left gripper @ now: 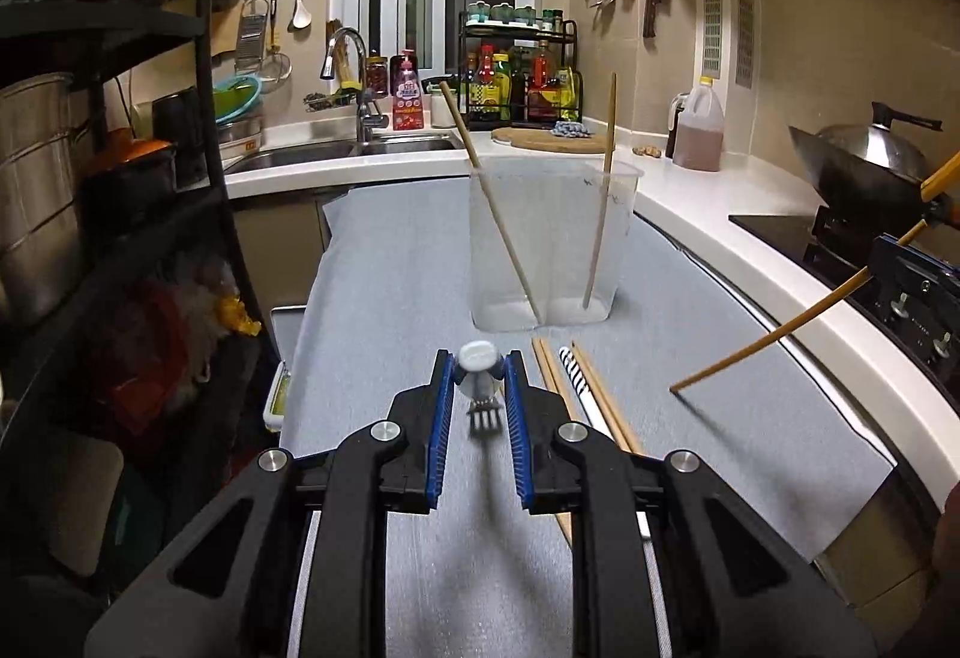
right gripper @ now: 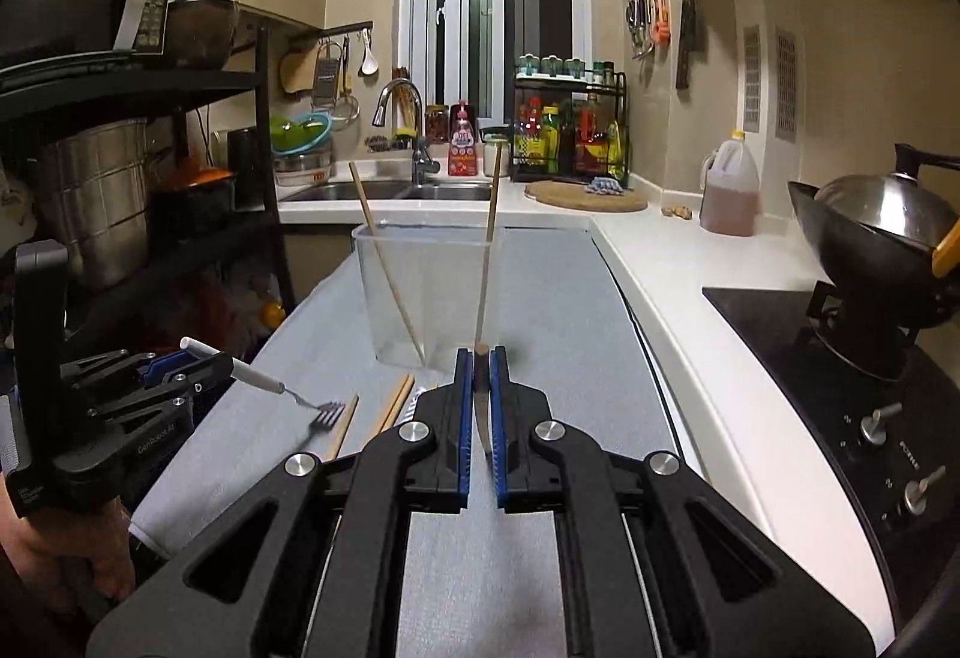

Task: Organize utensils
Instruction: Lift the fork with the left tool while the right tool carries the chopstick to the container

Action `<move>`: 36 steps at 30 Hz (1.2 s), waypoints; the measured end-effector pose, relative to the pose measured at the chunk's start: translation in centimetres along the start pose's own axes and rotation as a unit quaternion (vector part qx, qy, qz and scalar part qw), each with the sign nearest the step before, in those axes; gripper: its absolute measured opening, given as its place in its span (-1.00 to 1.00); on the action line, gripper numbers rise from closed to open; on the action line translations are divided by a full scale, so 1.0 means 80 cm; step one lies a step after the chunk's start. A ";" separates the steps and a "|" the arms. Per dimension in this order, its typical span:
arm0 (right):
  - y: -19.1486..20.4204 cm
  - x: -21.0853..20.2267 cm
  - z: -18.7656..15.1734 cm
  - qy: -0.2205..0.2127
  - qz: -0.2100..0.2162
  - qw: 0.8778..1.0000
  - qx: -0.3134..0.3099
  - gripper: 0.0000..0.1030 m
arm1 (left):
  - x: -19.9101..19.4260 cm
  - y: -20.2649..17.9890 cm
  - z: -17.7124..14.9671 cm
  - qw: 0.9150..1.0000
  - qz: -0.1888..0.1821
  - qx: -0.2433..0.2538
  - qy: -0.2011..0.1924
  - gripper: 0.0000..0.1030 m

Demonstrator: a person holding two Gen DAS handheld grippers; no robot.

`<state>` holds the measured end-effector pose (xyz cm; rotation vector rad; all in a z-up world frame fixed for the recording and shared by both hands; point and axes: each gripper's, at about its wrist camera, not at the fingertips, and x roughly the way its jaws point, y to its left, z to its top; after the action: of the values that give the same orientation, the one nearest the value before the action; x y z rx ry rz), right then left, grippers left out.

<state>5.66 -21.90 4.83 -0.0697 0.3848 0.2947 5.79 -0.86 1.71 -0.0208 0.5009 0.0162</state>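
My left gripper (left gripper: 477, 361) is shut on the white handle of a small fork (left gripper: 483, 415), whose tines hang down toward the camera above the grey mat (left gripper: 390, 268). In the right wrist view the left gripper (right gripper: 201, 358) holds the fork (right gripper: 327, 412) slanted over the mat. My right gripper (right gripper: 480, 358) is shut on a wooden chopstick (right gripper: 485, 436); the left wrist view shows the right gripper (left gripper: 894, 253) and its chopstick (left gripper: 768, 340) slanting down to the mat. A clear plastic container (left gripper: 552, 238) ahead holds two chopsticks.
Loose chopsticks (left gripper: 600, 394) and a striped utensil (left gripper: 569, 367) lie on the mat in front of the container. A black rack (left gripper: 120, 238) with pots stands at the left. A stove with a wok (right gripper: 870, 232) is at the right, a sink (right gripper: 384, 190) behind.
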 end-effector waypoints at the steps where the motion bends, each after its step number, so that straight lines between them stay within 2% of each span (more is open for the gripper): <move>1: 0.000 0.002 0.005 -0.003 0.002 1.000 -0.003 -0.89 | 0.001 0.002 0.008 1.000 -0.004 0.002 -0.002 -0.66; 7: -0.006 0.013 0.034 -0.011 0.017 1.000 0.007 -0.89 | 0.003 0.012 0.049 1.000 -0.019 -0.001 -0.008 -0.67; 11: -0.008 0.024 0.045 -0.004 0.029 0.999 0.014 -0.89 | 0.013 0.023 0.068 0.999 -0.035 -0.021 0.011 -0.67; 23: -0.007 0.047 0.083 0.004 0.053 0.998 0.020 -0.89 | 0.021 0.036 0.098 0.998 -0.048 -0.039 0.027 -0.67; 36: -0.014 0.059 0.168 -0.022 0.070 0.997 0.025 -0.89 | 0.015 0.044 0.173 0.995 -0.081 -0.058 0.026 -0.67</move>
<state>15.01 -20.02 15.46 0.0130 0.3547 0.4240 13.42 2.97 13.19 -0.1764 0.5484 -0.1134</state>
